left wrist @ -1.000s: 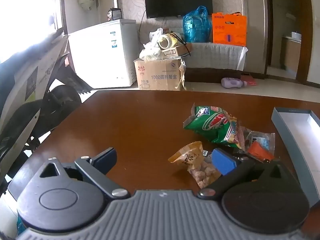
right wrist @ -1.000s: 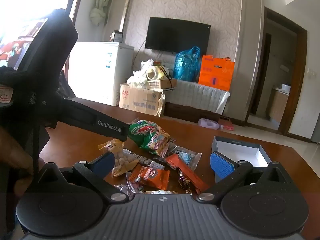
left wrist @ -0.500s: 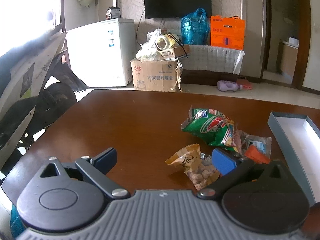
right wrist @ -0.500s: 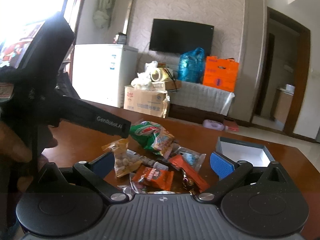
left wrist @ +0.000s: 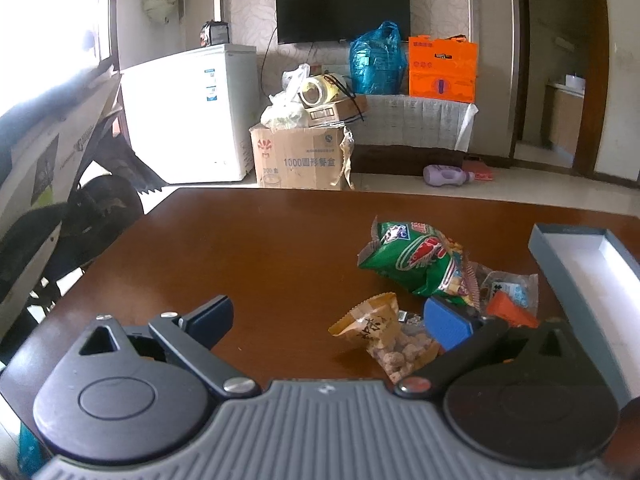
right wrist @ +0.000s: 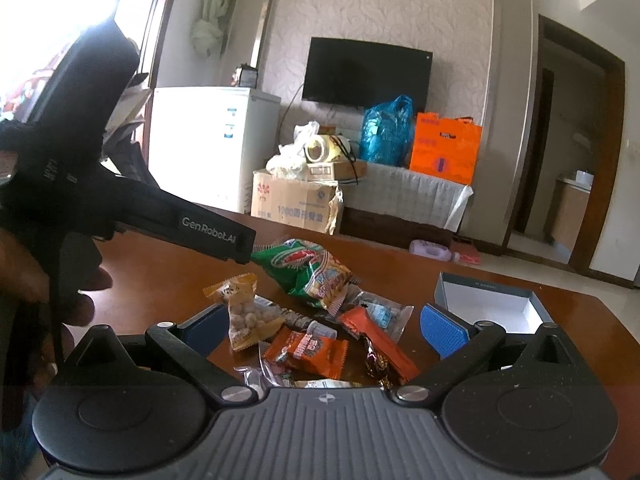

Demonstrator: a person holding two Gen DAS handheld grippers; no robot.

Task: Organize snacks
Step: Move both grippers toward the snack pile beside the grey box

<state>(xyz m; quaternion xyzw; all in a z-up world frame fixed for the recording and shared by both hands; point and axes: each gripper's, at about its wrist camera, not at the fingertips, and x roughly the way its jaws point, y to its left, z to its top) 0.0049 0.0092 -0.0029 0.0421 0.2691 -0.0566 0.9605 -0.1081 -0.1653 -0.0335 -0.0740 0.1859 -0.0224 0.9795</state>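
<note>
Left wrist view: left tongs (left wrist: pixel 328 316) spread wide, empty, low over the table (left wrist: pixel 248 248); peanut packet (left wrist: pixel 390 336) just ahead-right, beside the blue pad.

Right wrist view: right tongs (right wrist: pixel 324 326) wide, empty, straddling the snack pile (right wrist: pixel 316 316); box (right wrist: pixel 486 300) ahead-right, nearer this hand.

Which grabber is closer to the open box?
Right. The right gripper hangs over the snack pile, its right finger just in front of the box. The left gripper sits farther left, past the snacks.
</note>
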